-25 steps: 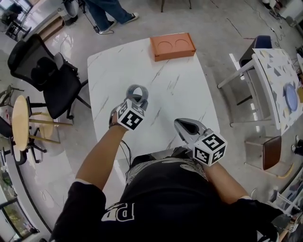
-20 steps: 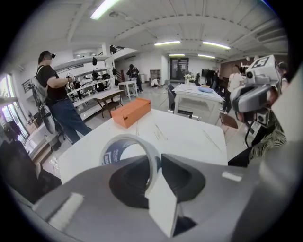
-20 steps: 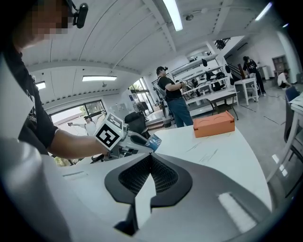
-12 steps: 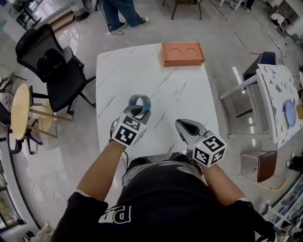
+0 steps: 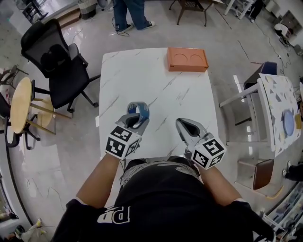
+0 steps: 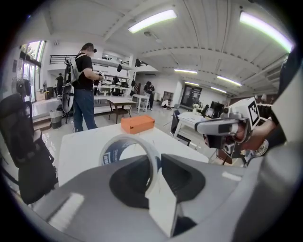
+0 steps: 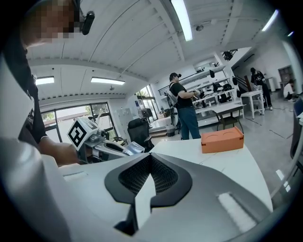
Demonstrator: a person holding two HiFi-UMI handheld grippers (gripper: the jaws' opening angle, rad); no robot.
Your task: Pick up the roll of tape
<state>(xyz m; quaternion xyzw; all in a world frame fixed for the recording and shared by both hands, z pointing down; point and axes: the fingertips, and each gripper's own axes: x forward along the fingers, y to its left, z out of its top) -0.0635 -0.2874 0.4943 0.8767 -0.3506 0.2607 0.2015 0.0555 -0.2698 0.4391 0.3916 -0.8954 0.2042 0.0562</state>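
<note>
My left gripper (image 5: 134,121) is shut on the roll of tape (image 5: 138,112), a grey-white ring with a blue inner core. It holds the roll on edge above the near half of the white marble table (image 5: 142,75). In the left gripper view the roll (image 6: 127,150) rises upright out of the shut jaws, pinched by its wall at the left gripper (image 6: 154,171). My right gripper (image 5: 182,124) hovers to the right of it near the table's front edge. In its own view the right gripper (image 7: 149,159) is shut with nothing in it.
An orange box (image 5: 187,59) with two round recesses lies at the table's far edge. A black office chair (image 5: 57,61) and a round wooden table (image 5: 20,106) stand to the left. A patterned side table (image 5: 279,94) stands right. A person (image 5: 130,12) stands beyond the table.
My left gripper has drawn back toward me with the roll in it, and the roll now stands more upright. The right gripper has stayed about where it was.
</note>
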